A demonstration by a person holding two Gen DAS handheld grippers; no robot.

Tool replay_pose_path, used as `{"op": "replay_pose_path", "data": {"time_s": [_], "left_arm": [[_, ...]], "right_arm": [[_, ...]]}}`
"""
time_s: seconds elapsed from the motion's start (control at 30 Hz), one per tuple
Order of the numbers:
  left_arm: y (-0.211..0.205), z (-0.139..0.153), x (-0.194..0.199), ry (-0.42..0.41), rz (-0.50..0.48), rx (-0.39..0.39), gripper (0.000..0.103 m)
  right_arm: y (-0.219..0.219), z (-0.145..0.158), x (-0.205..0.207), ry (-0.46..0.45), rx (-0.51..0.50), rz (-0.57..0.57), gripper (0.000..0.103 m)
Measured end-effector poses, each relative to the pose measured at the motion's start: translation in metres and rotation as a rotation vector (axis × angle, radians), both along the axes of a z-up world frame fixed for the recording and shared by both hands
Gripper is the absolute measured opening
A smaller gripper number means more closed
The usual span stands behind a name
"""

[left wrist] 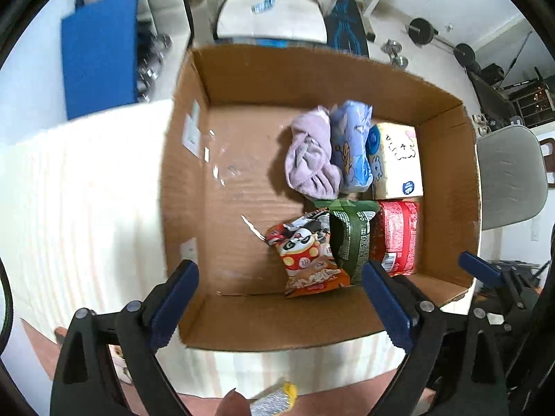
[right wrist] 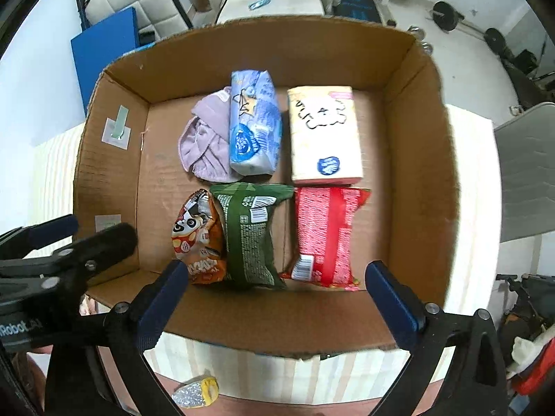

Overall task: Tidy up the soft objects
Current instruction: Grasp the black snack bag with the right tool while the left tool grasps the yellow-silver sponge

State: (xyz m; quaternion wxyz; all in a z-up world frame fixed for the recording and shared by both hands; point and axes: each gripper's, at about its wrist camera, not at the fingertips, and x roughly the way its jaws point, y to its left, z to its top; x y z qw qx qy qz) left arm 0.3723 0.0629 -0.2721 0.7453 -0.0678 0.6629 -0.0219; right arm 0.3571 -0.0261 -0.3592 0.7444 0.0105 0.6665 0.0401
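Observation:
An open cardboard box sits on a striped cloth. Inside, at its right, lie a lilac cloth, a blue tissue pack, a cream tissue pack, an orange panda snack bag, a green packet and a red packet. My left gripper is open and empty above the box's near wall. My right gripper is open and empty over the near wall. The left gripper also shows in the right wrist view.
A yellow and silver scrub sponge lies on the floor below the table edge. A blue mat leans at the back left. A grey chair stands at the right. Gym weights lie behind.

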Motion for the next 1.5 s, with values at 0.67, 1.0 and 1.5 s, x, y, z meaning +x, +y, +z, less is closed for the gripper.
{"op": "replay_pose_path", "data": {"time_s": [0.67,1.0,1.5], "left_arm": [[-0.016,0.051,-0.076,-0.242,0.097,0.165,0.096],[-0.022,-0.064,-0.145,0.029,0.098,0.214,0.096],[0.006,-0.131,-0.184,0.184,0.162,0.125,0.096]], "right_arm": [[-0.05,0.06,-0.081,-0.158,0.118,-0.166,0.103],[-0.132,-0.037,-0.13,0.0,0.148,-0.348,0.103],[-0.135,-0.114,-0.125,0.125,0.153,-0.359,0.035]]}}
